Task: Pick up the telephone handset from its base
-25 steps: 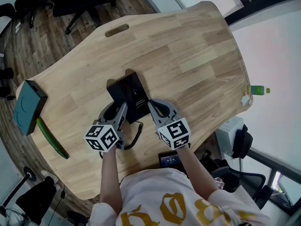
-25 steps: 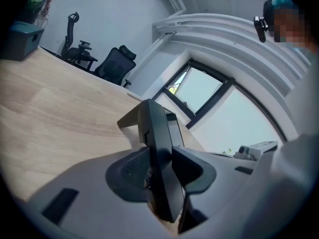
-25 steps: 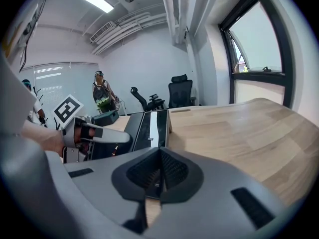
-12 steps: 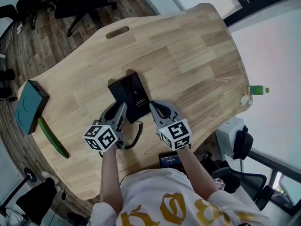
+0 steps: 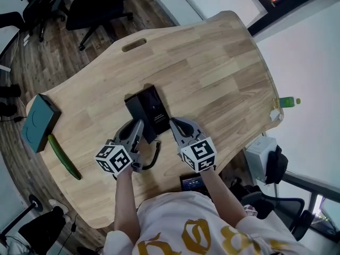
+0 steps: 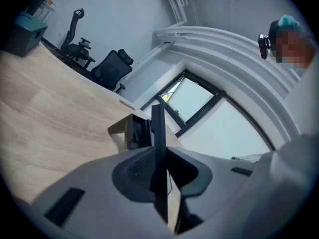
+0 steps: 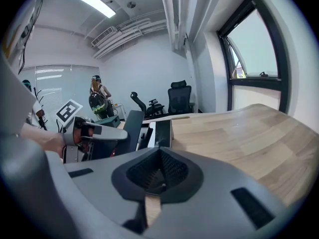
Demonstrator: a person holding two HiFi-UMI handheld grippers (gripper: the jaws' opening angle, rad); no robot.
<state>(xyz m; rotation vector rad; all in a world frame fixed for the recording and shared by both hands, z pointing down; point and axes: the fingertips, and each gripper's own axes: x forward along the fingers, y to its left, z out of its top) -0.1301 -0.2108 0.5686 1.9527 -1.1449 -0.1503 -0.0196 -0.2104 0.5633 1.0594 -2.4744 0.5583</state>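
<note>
Left gripper: my jaws, just closing, pinch the handset edge-on at the left side of its base.
Right gripper: pressed together, empty, beside the base.
Handling: I'd lift straight, grip firm, letting the coiled cord trail.

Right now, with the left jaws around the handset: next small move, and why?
Probably a short straight lift with the left gripper. Its jaws have just been closing and pinch the handset edge-on; the base sits right beside it, and the coiled cord lies slack on the table, so it shouldn't drag.
</note>
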